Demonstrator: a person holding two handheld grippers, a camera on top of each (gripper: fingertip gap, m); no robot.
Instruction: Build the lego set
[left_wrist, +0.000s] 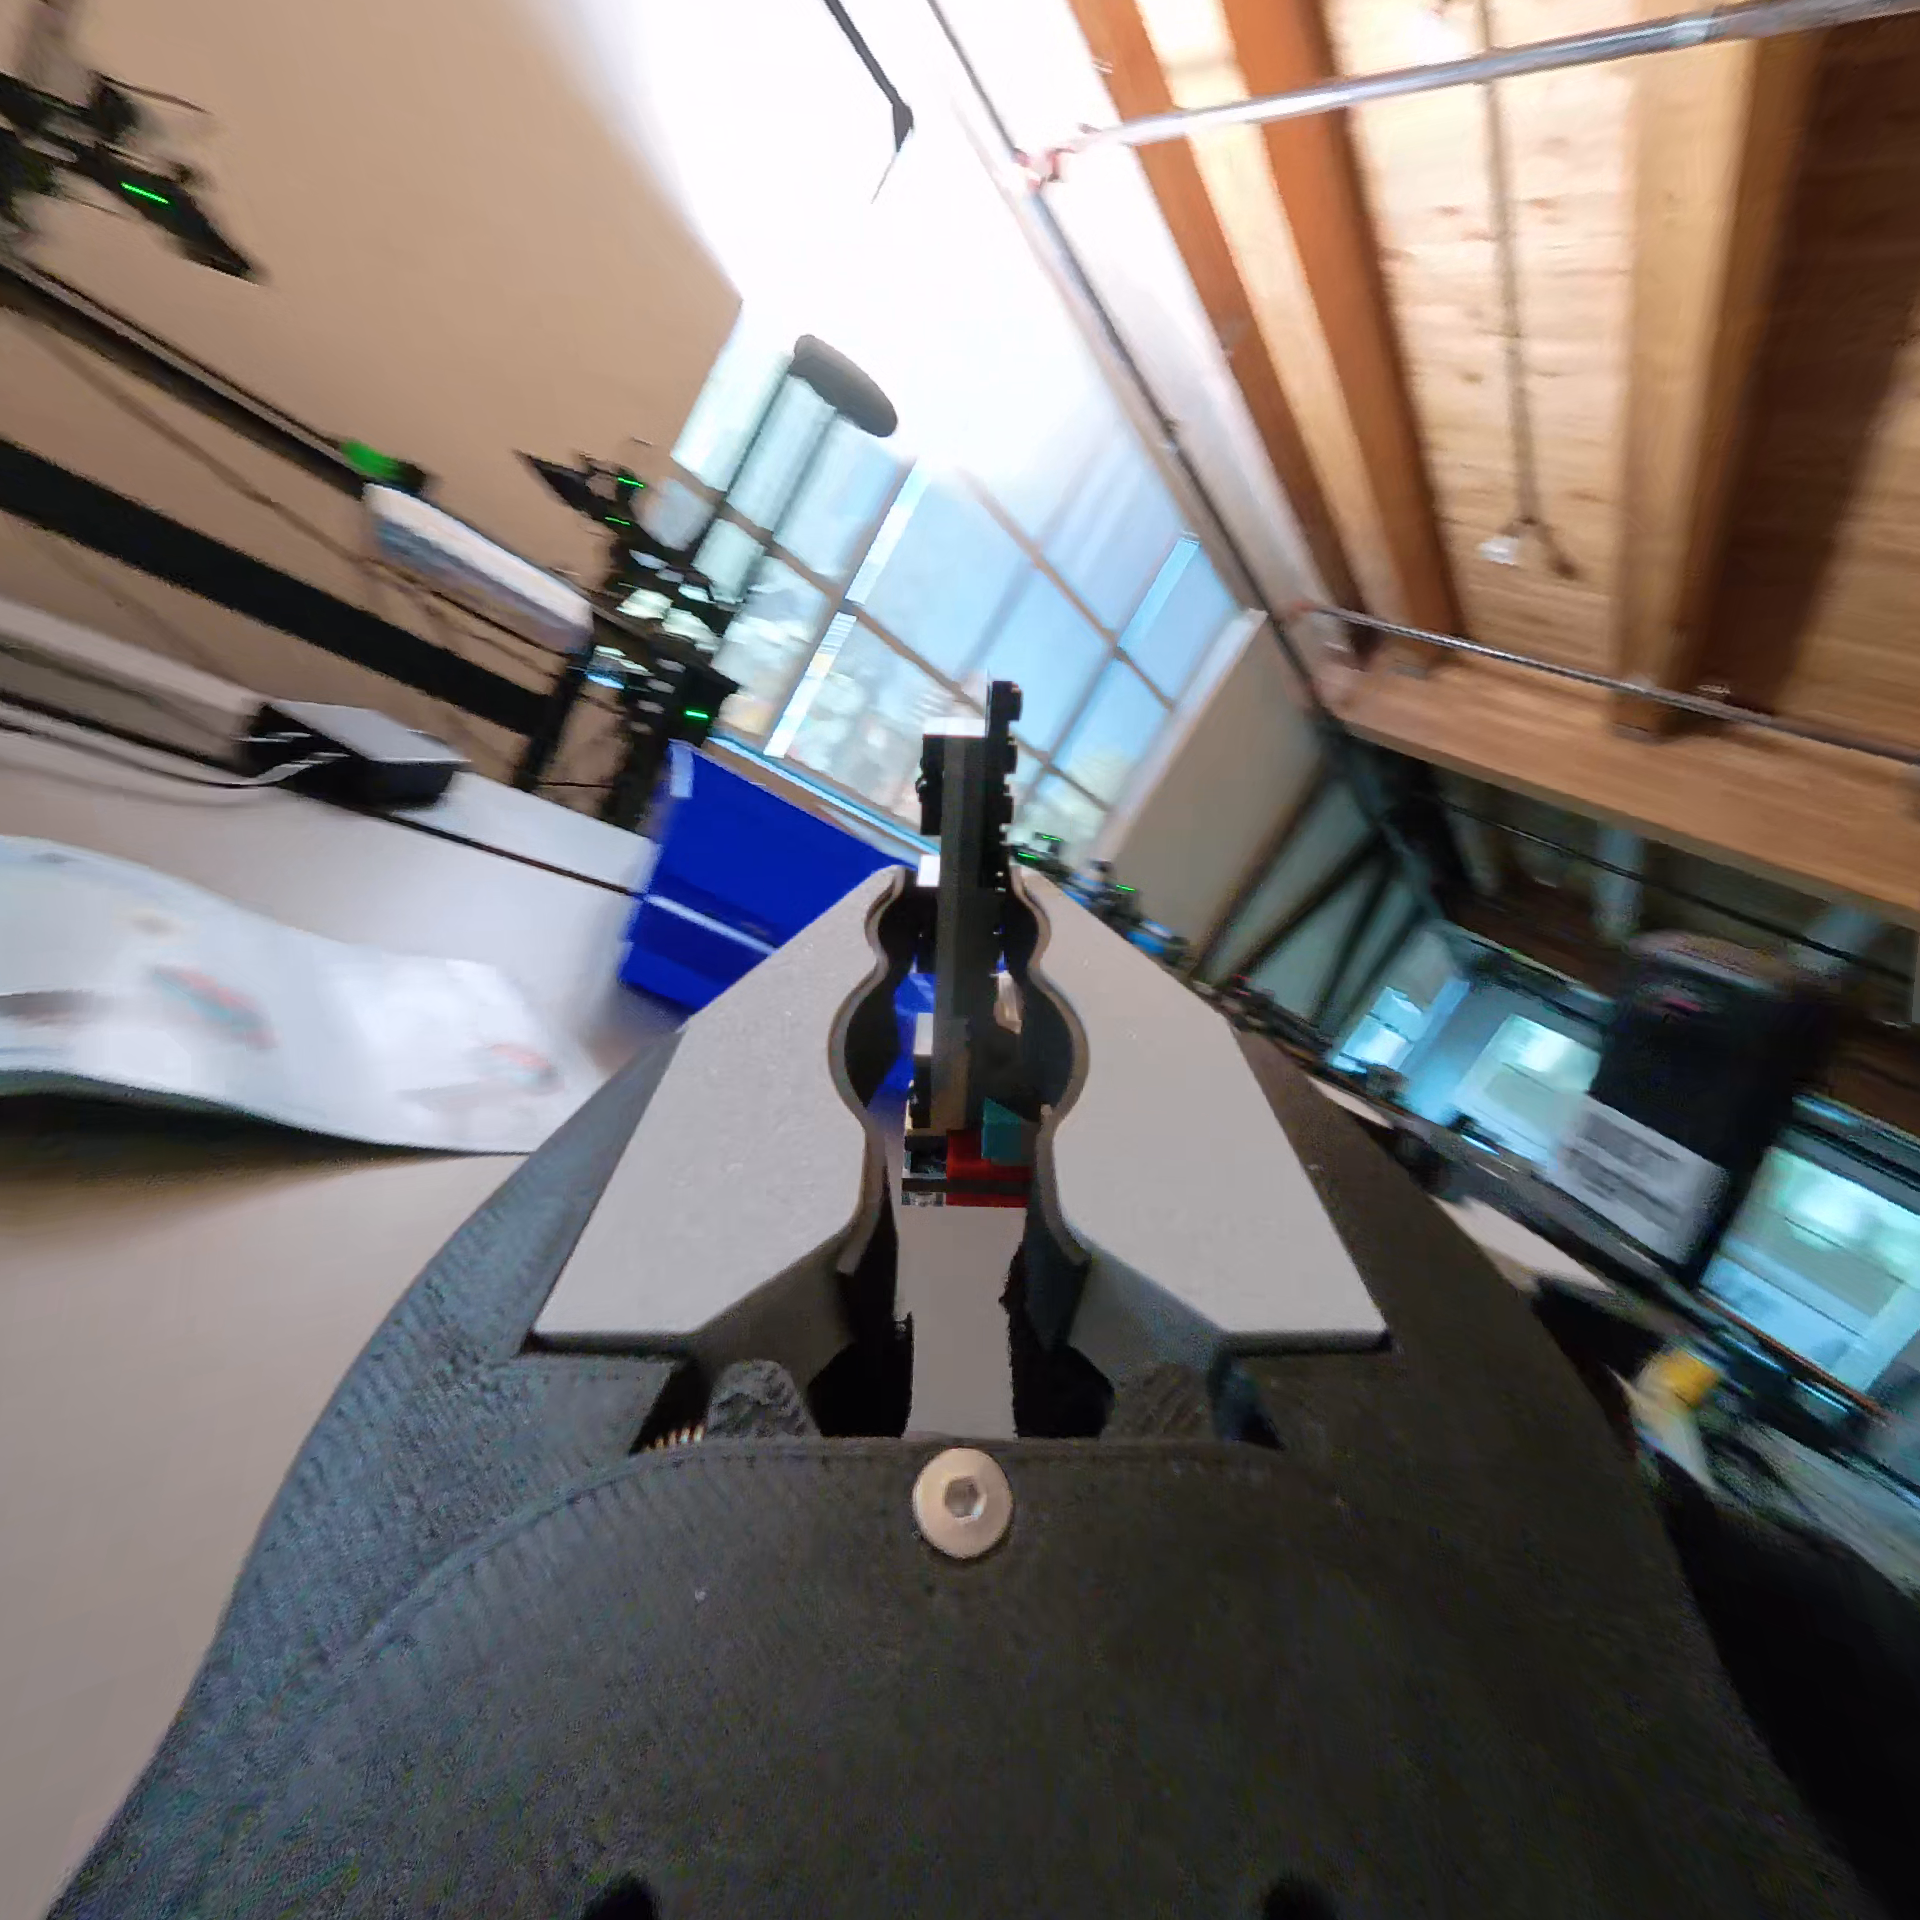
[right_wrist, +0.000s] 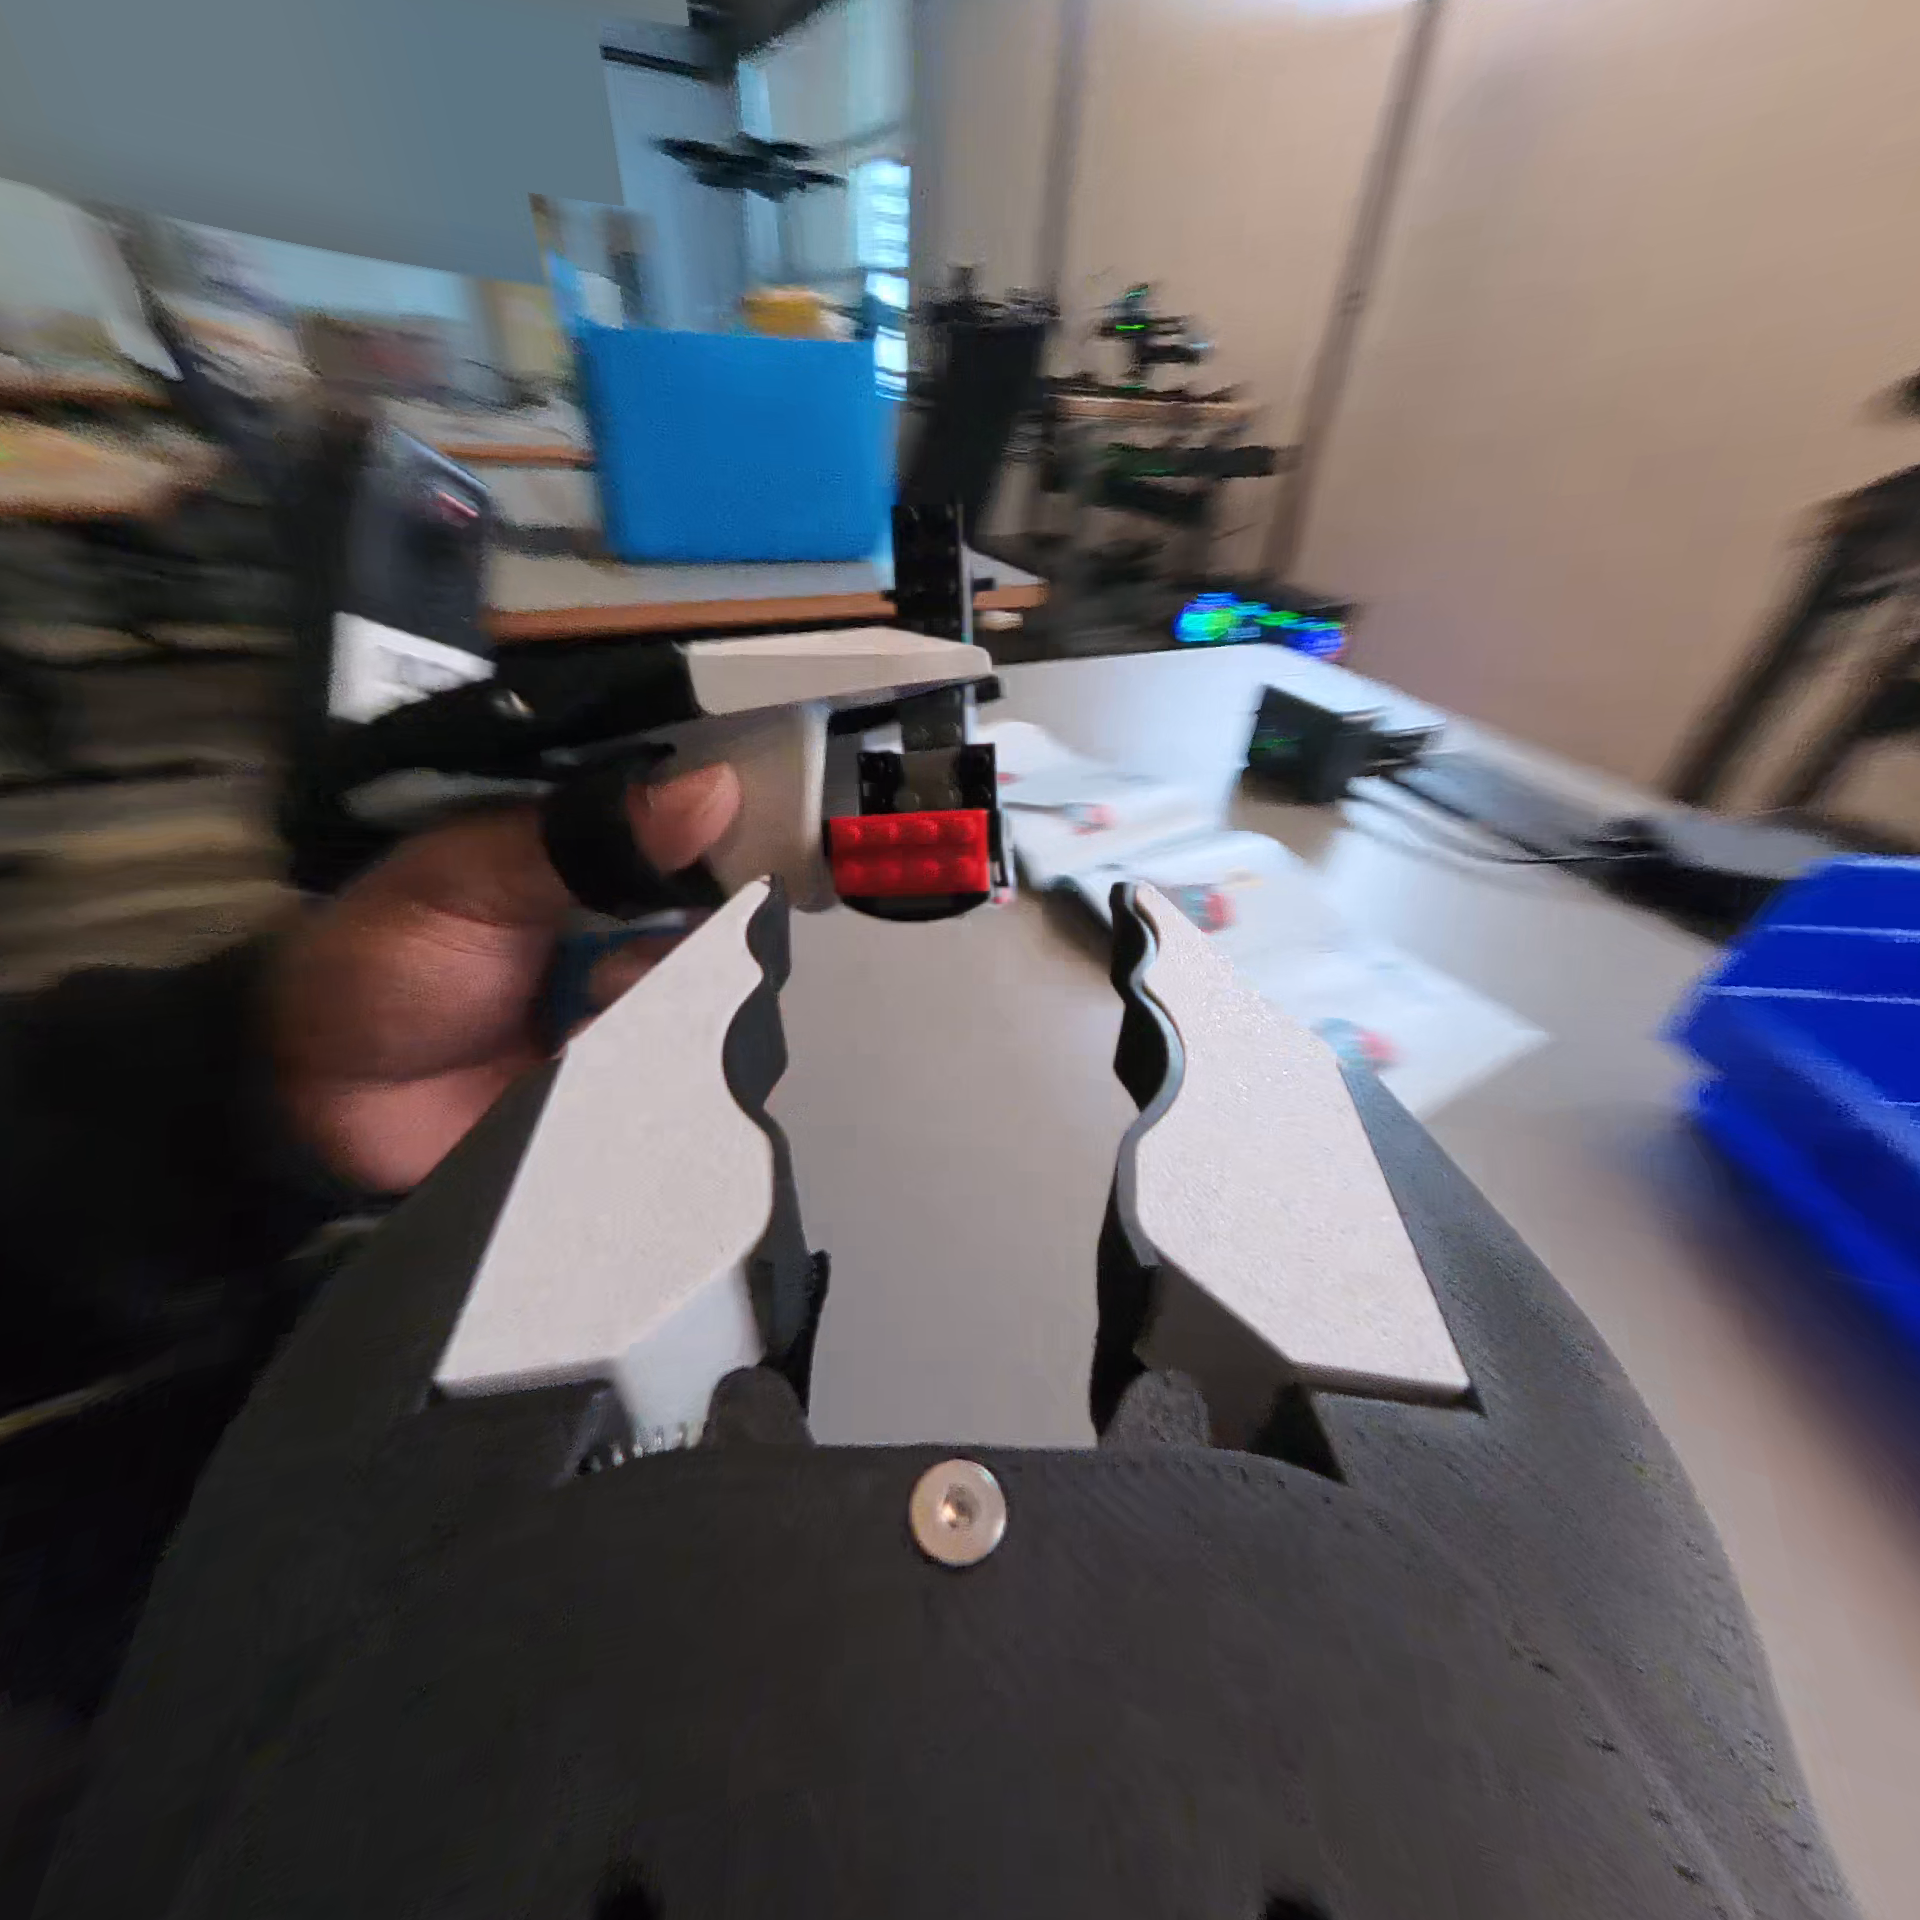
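My left gripper (left_wrist: 961, 883) is shut on a lego assembly (left_wrist: 966, 914), a long grey and black plate stack with red and teal bricks at its near end, held edge-on and raised in the air. In the right wrist view the same assembly (right_wrist: 920, 831) hangs from the left gripper (right_wrist: 894, 717), held by a hand (right_wrist: 436, 966), with its red brick facing me. My right gripper (right_wrist: 940, 894) is open and empty, just below and in front of that red brick.
An instruction booklet (left_wrist: 239, 997) lies open on the grey table (left_wrist: 208, 1299); it also shows in the right wrist view (right_wrist: 1278, 935). A dark blue parts bin (left_wrist: 727, 873) stands behind the left gripper, and shows at the right edge (right_wrist: 1829, 1049). A black box with cables (right_wrist: 1320, 738) sits further back. There is about 6 centimeters between the tips of the two grippers.
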